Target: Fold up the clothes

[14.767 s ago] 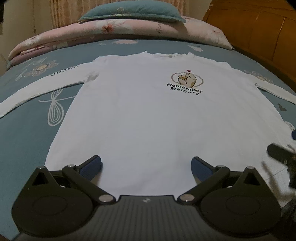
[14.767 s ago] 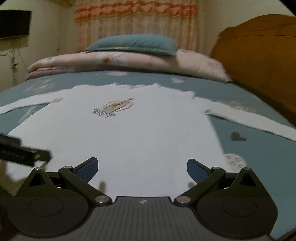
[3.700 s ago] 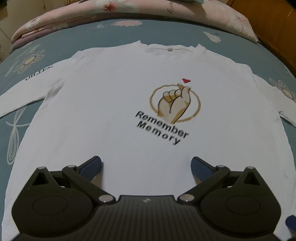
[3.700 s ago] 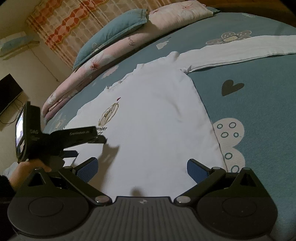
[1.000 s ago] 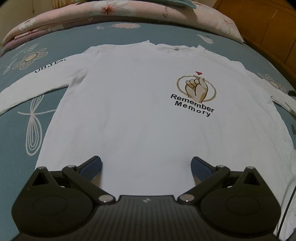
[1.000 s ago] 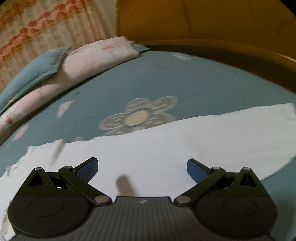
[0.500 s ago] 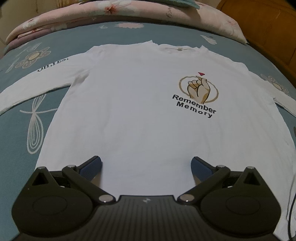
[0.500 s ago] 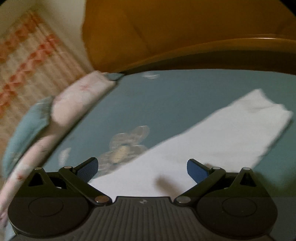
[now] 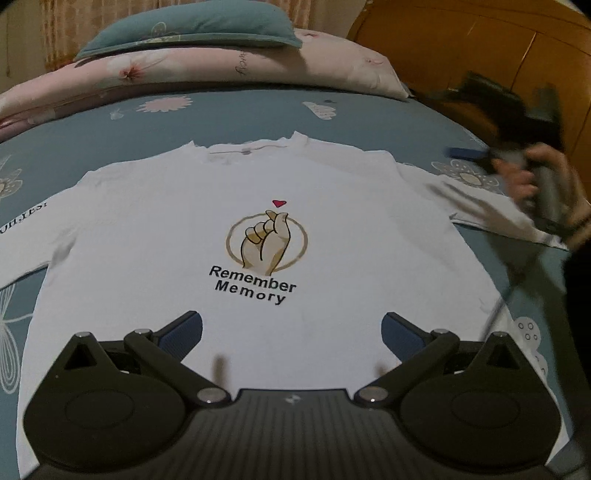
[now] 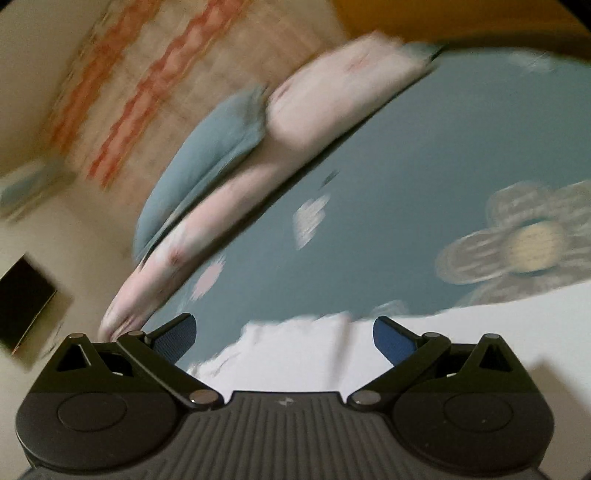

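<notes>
A white long-sleeved shirt (image 9: 155, 229) with a "Remember Memory" hand print lies flat, front up, on the blue bed sheet (image 9: 258, 114). My left gripper (image 9: 291, 330) hangs open above the shirt's lower middle, holding nothing. The right gripper (image 10: 283, 338) is open over the shirt's right sleeve (image 10: 461, 339) near the shoulder, its view blurred by motion. In the left wrist view the right gripper (image 9: 467, 152) shows blurred at the right, held by a hand (image 9: 543, 184) above the right sleeve (image 9: 487, 214).
Pink floral bedding (image 9: 207, 70) and a teal pillow (image 9: 192, 29) lie along the far side of the bed. A wooden headboard (image 9: 461, 51) rises at the right. A curtain (image 10: 147, 59) and a dark screen (image 10: 26, 299) are on the walls.
The right gripper swung back from the sleeve's cuff end toward the shoulder, still open. The left gripper rose and tilted a little, bringing the pillow and the right hand into its view.
</notes>
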`<state>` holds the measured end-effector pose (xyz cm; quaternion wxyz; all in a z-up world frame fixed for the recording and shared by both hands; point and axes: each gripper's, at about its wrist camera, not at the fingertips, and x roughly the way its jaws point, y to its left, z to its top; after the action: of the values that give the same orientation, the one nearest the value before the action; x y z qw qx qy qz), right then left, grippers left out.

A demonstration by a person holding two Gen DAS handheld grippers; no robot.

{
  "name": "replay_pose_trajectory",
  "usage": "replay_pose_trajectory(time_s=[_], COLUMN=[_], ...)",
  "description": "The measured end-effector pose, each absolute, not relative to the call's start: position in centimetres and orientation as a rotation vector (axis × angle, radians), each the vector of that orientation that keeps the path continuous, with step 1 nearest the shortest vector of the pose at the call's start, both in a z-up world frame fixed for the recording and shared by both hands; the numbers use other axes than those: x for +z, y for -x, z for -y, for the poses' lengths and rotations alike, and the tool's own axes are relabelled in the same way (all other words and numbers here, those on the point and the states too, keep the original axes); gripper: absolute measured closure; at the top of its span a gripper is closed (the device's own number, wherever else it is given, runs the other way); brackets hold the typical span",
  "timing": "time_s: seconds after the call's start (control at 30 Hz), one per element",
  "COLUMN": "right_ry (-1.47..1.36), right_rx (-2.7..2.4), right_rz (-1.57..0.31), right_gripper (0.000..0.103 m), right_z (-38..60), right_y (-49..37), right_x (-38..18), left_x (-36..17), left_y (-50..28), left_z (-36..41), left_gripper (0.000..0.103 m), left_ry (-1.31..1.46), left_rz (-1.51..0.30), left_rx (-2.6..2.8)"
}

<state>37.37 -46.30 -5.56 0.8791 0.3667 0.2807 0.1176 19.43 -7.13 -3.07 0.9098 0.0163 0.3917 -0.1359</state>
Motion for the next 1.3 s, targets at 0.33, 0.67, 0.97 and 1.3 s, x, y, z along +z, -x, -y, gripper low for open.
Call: replay_pose_trajectory(time_s=[0.33, 0.67, 0.97, 1.3], right_ry=[-0.59, -0.445, -0.248, -0.025], right_rx=[0.333, 0.27, 0.139, 0.146], right_rz=[-0.731, -0.814, -0.858, -0.891], right_gripper=[0.0, 0.0, 0.0, 0.0], right_z=[39.6, 38.1, 34.4, 30.6], right_y=[-44.9, -42.9, -46.2, -39.3], right_x=[-9.1, -5.0, -7.7, -0.6], left_x=[-3.7, -5.2, -5.0, -3.9], left_y=[-22.3, -24.9, -24.5, -22.3], left_z=[4.5, 3.2, 1.4, 1.6], left_gripper=[0.001, 0.001, 0.001, 0.001], left_ry=[0.006, 0.018, 0.033, -0.011], left_rz=[-0.789, -0.783, -0.819, -0.791], left_rx=[-0.331, -0.405, -0.422, -0.438])
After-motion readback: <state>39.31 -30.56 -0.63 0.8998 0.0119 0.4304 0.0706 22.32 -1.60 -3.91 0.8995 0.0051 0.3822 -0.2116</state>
